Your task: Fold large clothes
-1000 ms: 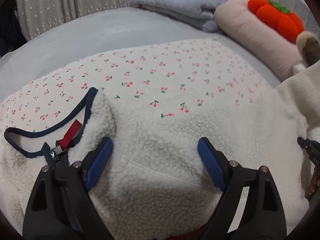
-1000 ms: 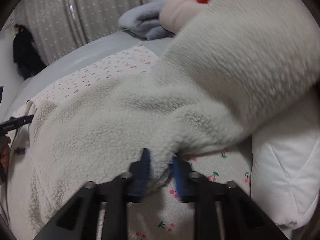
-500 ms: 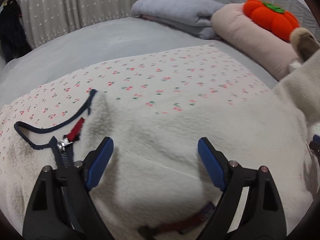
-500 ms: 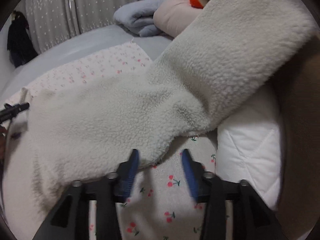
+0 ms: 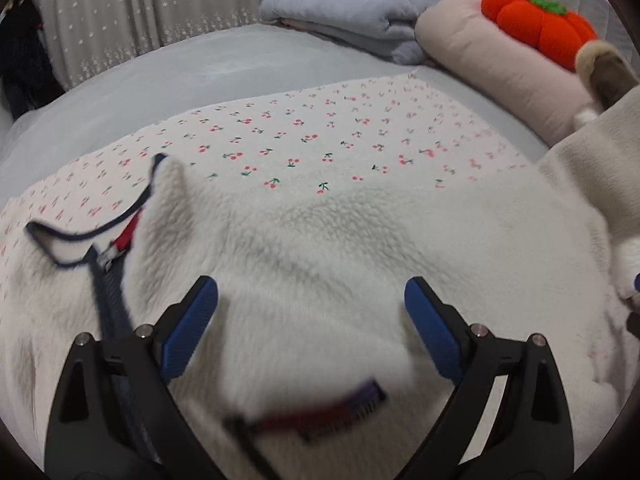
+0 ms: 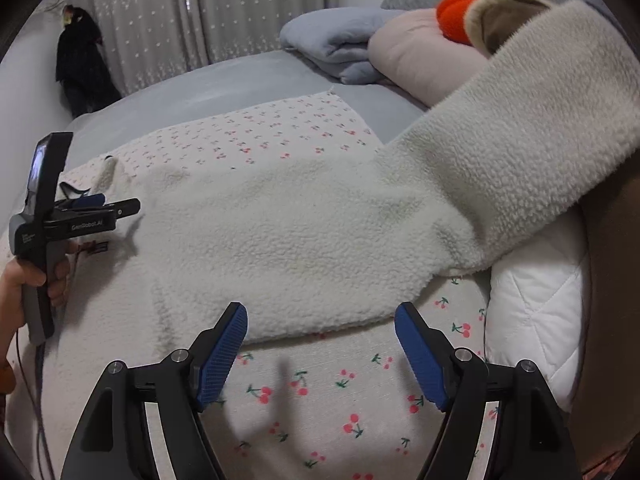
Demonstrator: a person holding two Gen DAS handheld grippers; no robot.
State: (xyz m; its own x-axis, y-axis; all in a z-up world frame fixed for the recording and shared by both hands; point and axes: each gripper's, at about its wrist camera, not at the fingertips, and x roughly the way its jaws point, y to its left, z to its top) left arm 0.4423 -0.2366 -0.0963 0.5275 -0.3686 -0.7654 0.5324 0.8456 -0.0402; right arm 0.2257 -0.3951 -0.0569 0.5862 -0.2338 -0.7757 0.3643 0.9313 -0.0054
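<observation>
Having just been opening, right gripper (image 6: 320,344) now wide with nothing between its fingers; a second ago it pinched the fleece jacket (image 6: 280,240) hem. Left gripper (image 5: 310,320) wide over jacket, gripping nothing. One jacket flat on cherry-print sheet (image 6: 320,400), bed (image 5: 180,88). Curtain (image 6: 200,20) behind. One folded grey blanket (image 5: 352,12), one pink pillow (image 5: 480,60).

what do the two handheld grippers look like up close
Both the left gripper and the right gripper have black plastic arms with silver rivets and ribbed blue pads. Seen side-on, the left gripper carries white lettering, an upright phone-like screen and a thin trailing cable.
</observation>
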